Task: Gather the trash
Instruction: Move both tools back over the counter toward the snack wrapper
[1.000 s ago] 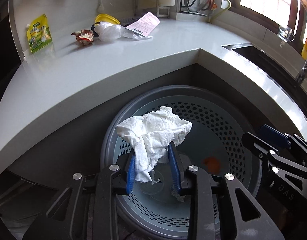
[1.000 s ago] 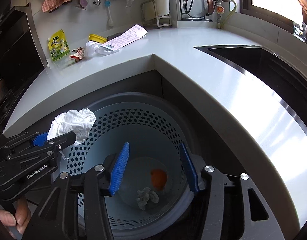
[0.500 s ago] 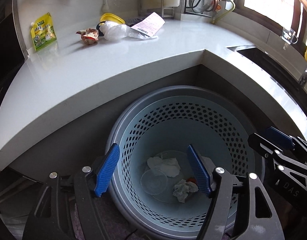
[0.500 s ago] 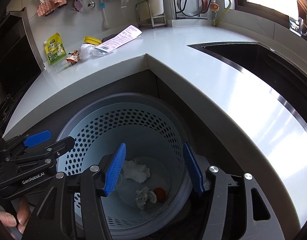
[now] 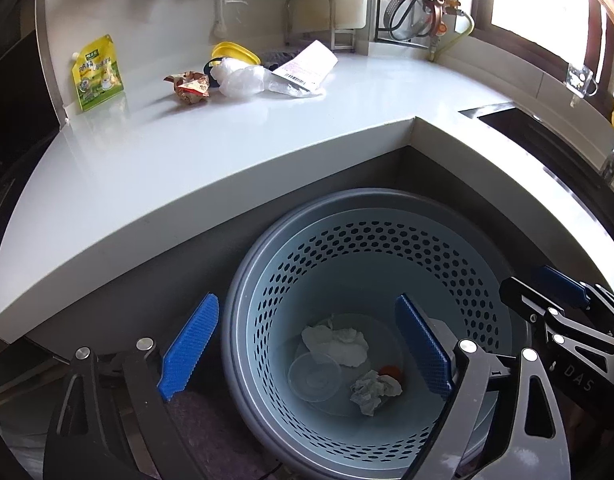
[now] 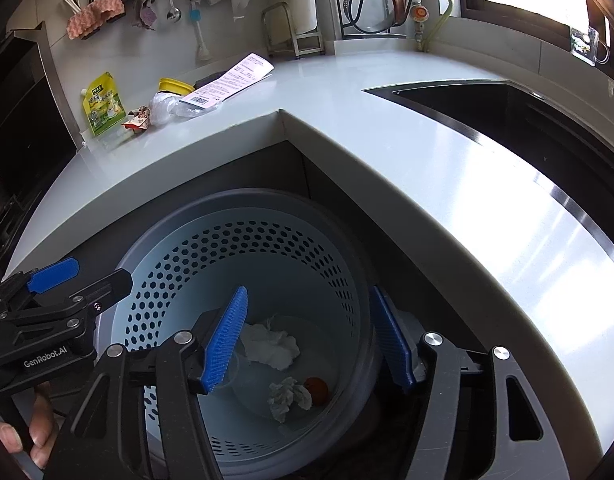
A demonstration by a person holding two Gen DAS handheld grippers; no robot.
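A pale blue perforated bin [image 5: 367, 200] [image 6: 235, 200] stands on the floor in the corner under the white counter. At its bottom lie a white tissue [image 5: 335, 344] [image 6: 271, 346], a crumpled grey paper [image 5: 375, 390] [image 6: 289, 396], an orange scrap [image 5: 391, 372] [image 6: 317, 388] and a clear plastic lid [image 5: 315, 376]. My left gripper [image 5: 307, 300] hangs over the bin's left rim, its jaws opening wide with nothing between them. My right gripper [image 6: 309, 292] hovers over the bin's right side, jaws also opening and holding nothing. On the counter remain a brown wrapper [image 5: 191, 88] [image 6: 138, 120], a clear plastic bag [image 5: 239, 78] [image 6: 163, 106] and a receipt [image 5: 307, 66] [image 6: 231, 80].
A green-yellow pouch [image 5: 97, 74] leans on the back wall beside a yellow lid [image 5: 235, 52]. A dark sink [image 6: 507, 120] is set into the counter at the right. Utensils and cloths hang on the wall; a pot rack [image 6: 371, 4] stands at the back. A hand [image 6: 11, 440] grips the left tool.
The left gripper has let go of the white tissue, which fell to the bin's bottom, and its jaws have spread wide. The right jaws have widened slightly.
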